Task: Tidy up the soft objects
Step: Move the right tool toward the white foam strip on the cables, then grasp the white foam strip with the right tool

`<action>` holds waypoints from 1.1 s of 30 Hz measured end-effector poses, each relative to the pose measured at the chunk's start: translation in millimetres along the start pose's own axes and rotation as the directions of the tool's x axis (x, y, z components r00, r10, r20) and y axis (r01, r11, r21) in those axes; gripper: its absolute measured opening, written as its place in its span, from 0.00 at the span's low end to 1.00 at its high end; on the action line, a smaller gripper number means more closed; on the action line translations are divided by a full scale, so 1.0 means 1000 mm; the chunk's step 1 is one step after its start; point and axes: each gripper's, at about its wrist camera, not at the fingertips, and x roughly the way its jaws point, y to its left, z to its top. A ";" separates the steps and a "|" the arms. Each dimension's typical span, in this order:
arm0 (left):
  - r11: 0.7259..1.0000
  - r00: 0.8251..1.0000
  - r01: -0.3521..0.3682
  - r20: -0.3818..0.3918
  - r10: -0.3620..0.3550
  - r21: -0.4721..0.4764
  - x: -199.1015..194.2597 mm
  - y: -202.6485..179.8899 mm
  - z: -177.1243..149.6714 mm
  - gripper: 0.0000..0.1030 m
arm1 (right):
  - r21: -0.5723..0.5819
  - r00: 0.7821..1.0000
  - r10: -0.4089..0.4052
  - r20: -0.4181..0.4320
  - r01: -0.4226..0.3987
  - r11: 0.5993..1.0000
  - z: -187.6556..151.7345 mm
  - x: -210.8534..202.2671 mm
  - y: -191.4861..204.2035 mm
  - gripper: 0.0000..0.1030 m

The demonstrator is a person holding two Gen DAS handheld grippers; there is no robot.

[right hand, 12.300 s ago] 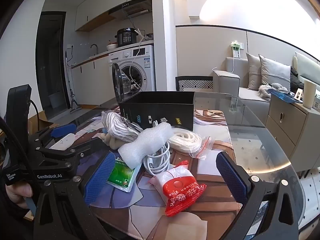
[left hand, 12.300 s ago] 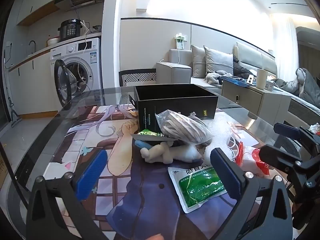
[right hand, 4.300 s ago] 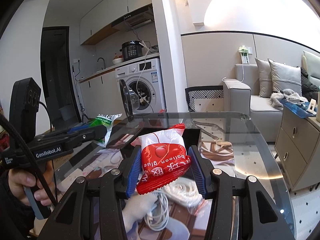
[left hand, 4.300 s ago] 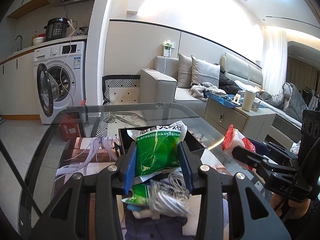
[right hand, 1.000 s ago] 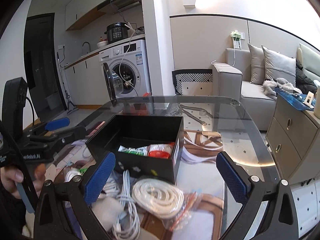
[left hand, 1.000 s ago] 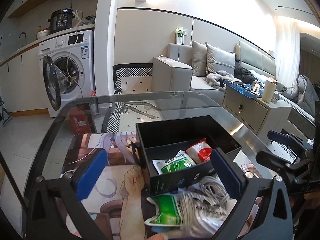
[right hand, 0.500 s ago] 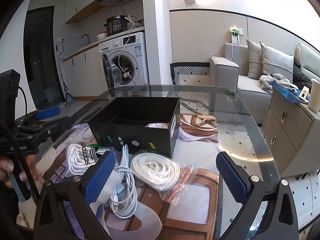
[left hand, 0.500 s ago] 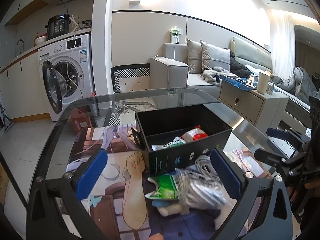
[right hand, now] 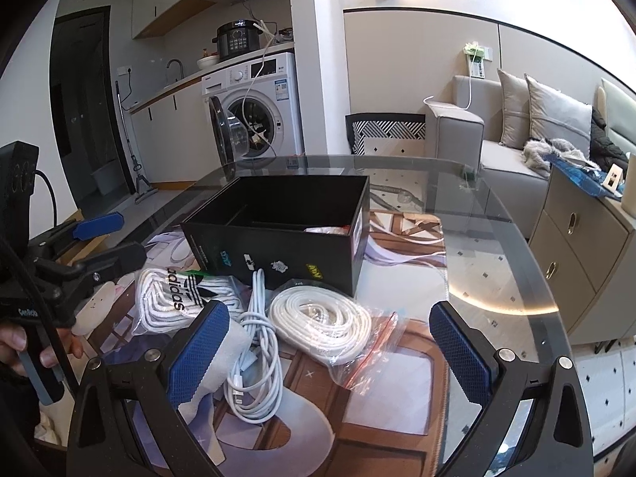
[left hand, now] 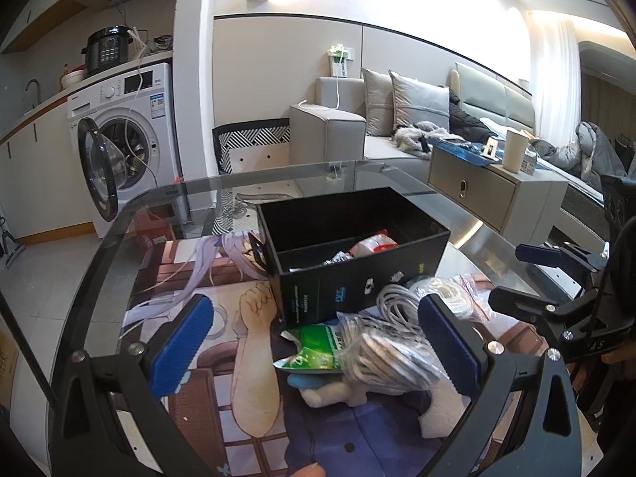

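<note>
In the left wrist view the left tongs [left hand: 318, 342] are hanging wide open and empty over the table mat, with the black box [left hand: 357, 262] sitting just ahead of their tips; a red and white packet [left hand: 373, 243] and part of another packet are lying inside the box, so the sorting is looking partly done. Between the tips a green packet [left hand: 318, 348], a bagged bundle of grey-white cord [left hand: 391, 357] and a small plush toy [left hand: 334, 391] are waiting outside the box, the toy lying nearest the tongs under the bag. In the right wrist view the right tongs [right hand: 330, 351] are likewise spread open, holding nothing, and a bagged white rope coil [right hand: 320, 320], a loose white cable [right hand: 254, 353] and a bag of white laces [right hand: 175, 298] are lying between their tips and the box. Only the left view is looking down into the box; only the right view is showing the rope coil and the laces bag's printing plainly, so most of the pile is judged still to go.
</note>
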 end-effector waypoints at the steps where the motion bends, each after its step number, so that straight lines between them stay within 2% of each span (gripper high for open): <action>1: 1.000 1.000 0.004 -0.005 -0.004 0.002 0.001 -0.001 0.000 1.00 | -0.002 1.000 0.001 -0.002 -0.001 1.000 0.000 0.001 0.001 1.00; 7: 1.000 1.000 0.015 -0.016 -0.015 0.027 0.002 -0.007 -0.003 1.00 | -0.037 0.999 0.048 -0.023 -0.049 0.998 -0.003 0.002 0.010 1.00; 14: 1.000 1.000 0.018 -0.020 -0.018 0.001 0.001 -0.002 -0.003 1.00 | -0.136 0.991 0.111 -0.074 -0.120 0.983 -0.012 0.006 0.029 1.00; 23: 1.000 0.999 0.020 -0.029 -0.021 -0.012 -0.001 0.001 -0.003 1.00 | -0.225 0.971 0.182 -0.158 -0.215 0.950 -0.026 0.014 0.050 0.99; 33: 1.000 0.999 0.018 -0.033 -0.019 -0.017 0.000 0.005 -0.002 1.00 | -0.318 0.956 0.225 -0.189 -0.276 0.907 -0.040 0.011 0.071 0.99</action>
